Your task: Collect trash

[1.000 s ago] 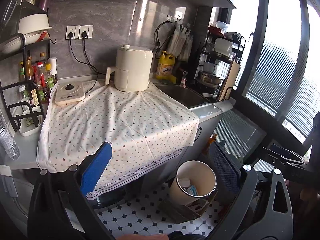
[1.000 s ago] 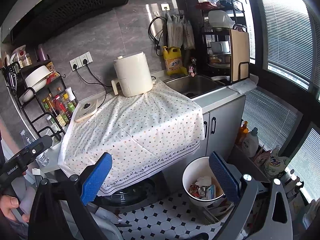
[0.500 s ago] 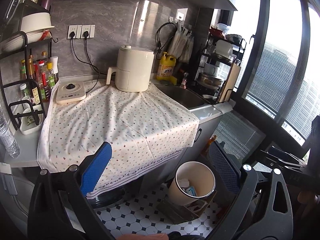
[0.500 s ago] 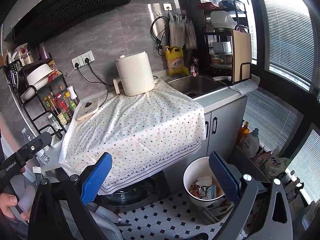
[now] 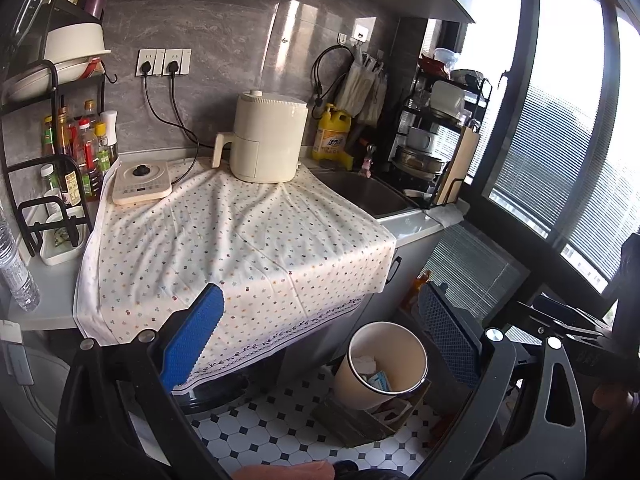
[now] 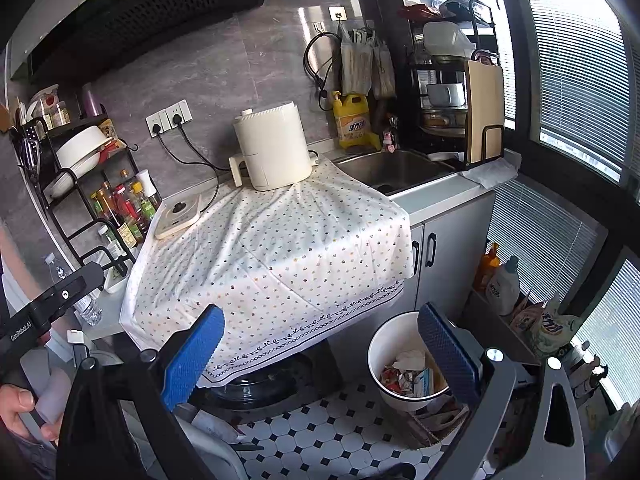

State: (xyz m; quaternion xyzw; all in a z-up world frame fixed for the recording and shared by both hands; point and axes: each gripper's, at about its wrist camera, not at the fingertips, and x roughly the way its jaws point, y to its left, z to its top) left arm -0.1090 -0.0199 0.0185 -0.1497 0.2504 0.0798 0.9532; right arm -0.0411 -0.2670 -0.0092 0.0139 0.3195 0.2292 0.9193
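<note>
A white trash bin (image 5: 380,364) stands on the tiled floor below the counter; in the right wrist view the bin (image 6: 400,332) holds crumpled wrappers and paper (image 6: 408,376). My left gripper (image 5: 320,332) is open and empty, held above the floor in front of the counter edge. My right gripper (image 6: 320,344) is open and empty, also above the floor, with the bin beside its right finger. The dotted cloth (image 5: 232,240) on the counter carries no loose trash that I can see.
A cream air fryer (image 5: 268,140) and a small cooktop (image 5: 140,184) sit on the cloth. A sink (image 6: 396,172) is to the right, a bottle rack (image 5: 68,152) to the left. Bottles (image 6: 500,280) stand on the floor by the window.
Both grippers have drifted back slightly from the counter. Both stay open and empty.
</note>
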